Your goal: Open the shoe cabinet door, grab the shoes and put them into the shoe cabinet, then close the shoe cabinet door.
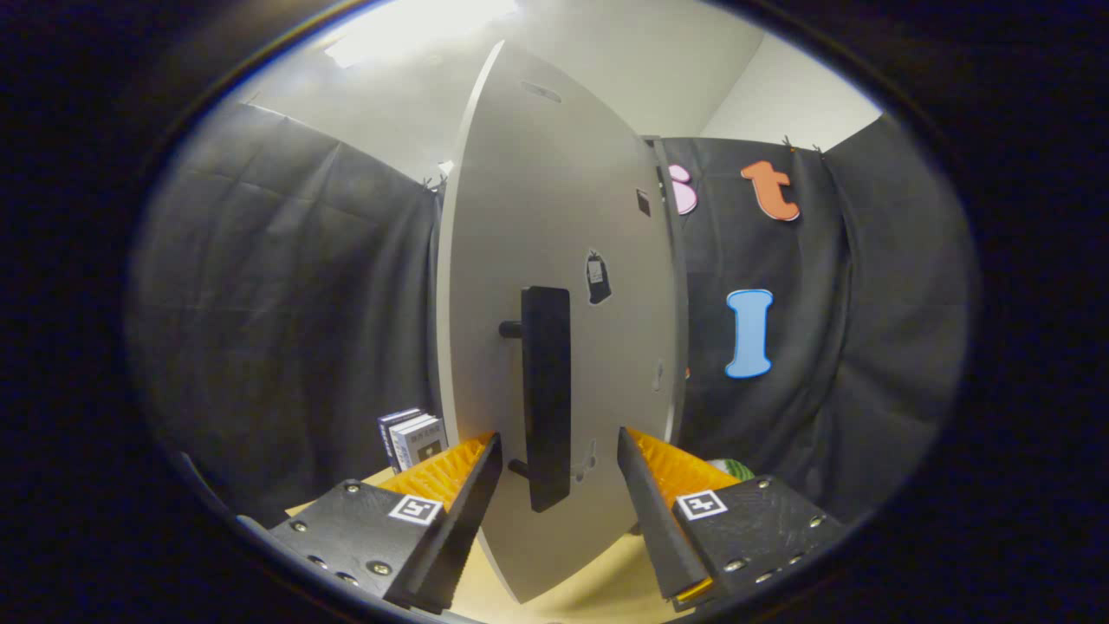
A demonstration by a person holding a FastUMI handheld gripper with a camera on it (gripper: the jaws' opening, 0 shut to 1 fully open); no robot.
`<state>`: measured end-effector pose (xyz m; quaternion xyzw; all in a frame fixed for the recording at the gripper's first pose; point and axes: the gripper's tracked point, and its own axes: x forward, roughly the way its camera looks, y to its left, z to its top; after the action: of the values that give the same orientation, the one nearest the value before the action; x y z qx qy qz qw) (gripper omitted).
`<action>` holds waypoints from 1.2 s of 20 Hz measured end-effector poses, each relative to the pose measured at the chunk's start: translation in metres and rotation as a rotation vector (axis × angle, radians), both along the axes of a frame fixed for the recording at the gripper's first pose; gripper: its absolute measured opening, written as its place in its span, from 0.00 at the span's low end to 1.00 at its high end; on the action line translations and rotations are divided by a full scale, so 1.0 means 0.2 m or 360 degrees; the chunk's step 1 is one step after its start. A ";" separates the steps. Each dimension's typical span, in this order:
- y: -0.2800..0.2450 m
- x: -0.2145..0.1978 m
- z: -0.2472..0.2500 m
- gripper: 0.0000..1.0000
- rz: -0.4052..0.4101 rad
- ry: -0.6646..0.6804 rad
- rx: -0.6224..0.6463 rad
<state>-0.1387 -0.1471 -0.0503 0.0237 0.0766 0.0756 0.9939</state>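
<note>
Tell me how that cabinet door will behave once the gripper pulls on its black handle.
The door looks like a flat rigid panel, so it should swing stiffly rather than flex. The black bar handle stands off the door on posts, so the open gripper, its fingers either side of the bar's lower end, can probably close around it. Its smooth faces might slip.

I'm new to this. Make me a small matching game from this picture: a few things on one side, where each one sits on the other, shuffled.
Things:
1. door handle
2. boxes
3. cabinet door
4. gripper

Places:
A. on the table, left of the door
B. fingers open, either side of the handle's lower end
C. dark bar fixed on the door
D. pale panel just ahead of the fingers

Pairs: 1-C, 2-A, 3-D, 4-B
</note>
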 end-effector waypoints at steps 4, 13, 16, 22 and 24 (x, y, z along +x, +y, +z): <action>0.16 0.13 -0.03 0.83 0.0062 0.0016 0.0037; 0.44 0.44 -0.09 0.84 0.0108 0.0035 0.0068; 0.47 0.55 -0.11 0.84 0.0054 0.0030 0.0055; 0.56 0.74 -0.16 0.94 0.0007 0.0036 0.0042; 0.58 0.78 -0.16 0.94 -0.0024 0.0036 0.0029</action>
<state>0.0169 -0.0305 -0.0829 0.0342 0.0869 0.0685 0.9933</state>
